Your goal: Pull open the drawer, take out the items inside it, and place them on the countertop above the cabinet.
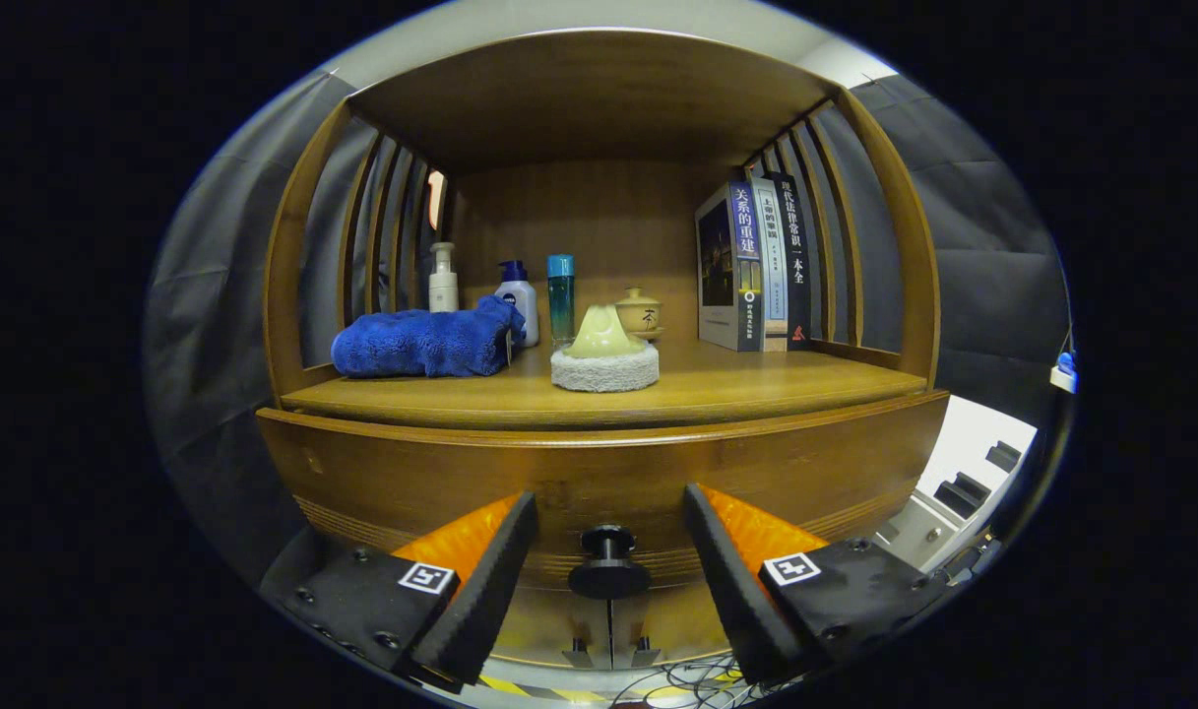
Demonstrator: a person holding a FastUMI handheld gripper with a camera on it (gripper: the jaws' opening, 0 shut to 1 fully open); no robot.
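Gripper (pixel 608 581) fingers were spread wide, untouching; drawer knob (pixel 608 566) sat centred between them, on the closed drawer front (pixel 599 473).

The scene is viewed from a single fisheye camera carried on the gripper (pixel 608 512), aimed forward along its two fingers, which are spread apart with neither touching anything. The drawer front (pixel 599 473) is faced squarely and from close by, its round knob (pixel 608 566) being seen between the fingers, near their tips. Above the drawer front, the countertop (pixel 756 384) is looked across almost edge-on, with the shelf recess and its back wall seen beyond it. Below the drawer front, a strip of floor with cables (pixel 677 679) is caught.
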